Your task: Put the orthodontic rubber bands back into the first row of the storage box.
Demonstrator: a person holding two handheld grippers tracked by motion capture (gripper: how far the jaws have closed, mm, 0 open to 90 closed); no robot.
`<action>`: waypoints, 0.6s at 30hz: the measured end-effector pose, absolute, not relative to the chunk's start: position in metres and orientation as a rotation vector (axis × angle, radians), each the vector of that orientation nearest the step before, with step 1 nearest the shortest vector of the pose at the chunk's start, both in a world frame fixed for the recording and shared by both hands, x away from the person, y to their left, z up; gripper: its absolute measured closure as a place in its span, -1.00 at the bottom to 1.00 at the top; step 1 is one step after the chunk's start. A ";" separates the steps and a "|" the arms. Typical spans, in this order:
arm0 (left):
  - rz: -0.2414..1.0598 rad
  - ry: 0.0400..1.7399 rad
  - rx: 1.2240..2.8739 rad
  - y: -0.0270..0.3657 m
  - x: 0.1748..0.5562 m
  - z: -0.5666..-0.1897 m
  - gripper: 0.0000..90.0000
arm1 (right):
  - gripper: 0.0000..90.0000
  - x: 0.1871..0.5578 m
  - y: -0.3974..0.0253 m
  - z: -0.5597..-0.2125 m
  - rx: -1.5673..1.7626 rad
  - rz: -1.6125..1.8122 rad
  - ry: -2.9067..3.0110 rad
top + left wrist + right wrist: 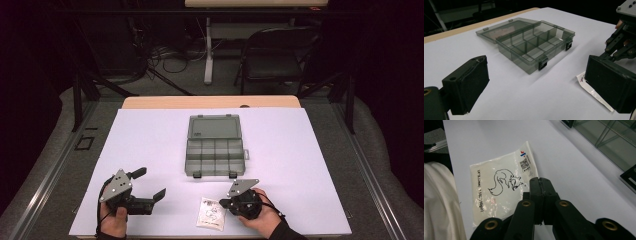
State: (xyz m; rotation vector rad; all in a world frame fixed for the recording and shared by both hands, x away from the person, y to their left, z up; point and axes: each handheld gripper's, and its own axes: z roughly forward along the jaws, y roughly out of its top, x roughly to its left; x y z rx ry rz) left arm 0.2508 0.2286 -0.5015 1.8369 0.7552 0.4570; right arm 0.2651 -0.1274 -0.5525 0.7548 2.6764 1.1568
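Your left tool (149, 183) rests on the white table (150, 135) with its jaws spread wide and nothing between them. Ahead of it and to its right sits the open compartment box (215, 145). Your right tool (223, 203) has its jaws pressed together, gripping nothing; the small printed bag (211, 213) lies flat just beside its tip.

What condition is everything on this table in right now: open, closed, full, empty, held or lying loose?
Compartment box: lid open and laid flat behind it, compartments empty.
Small packet: lying flat on the table, sealed as far as I can tell, not held.
Left gripper: jaws wide open, holding nothing.
Right gripper: jaws shut together beside the packet's edge, gripping nothing.
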 end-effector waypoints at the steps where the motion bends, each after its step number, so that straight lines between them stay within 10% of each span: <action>1: 0.457 0.755 1.837 0.229 0.251 -0.501 -0.88 | 1.00 0.265 -0.128 -0.552 0.755 1.162 2.675; 18: 0.459 0.757 1.832 0.229 0.251 -0.501 -0.88 | 1.00 0.262 -0.133 -0.540 0.726 1.229 2.643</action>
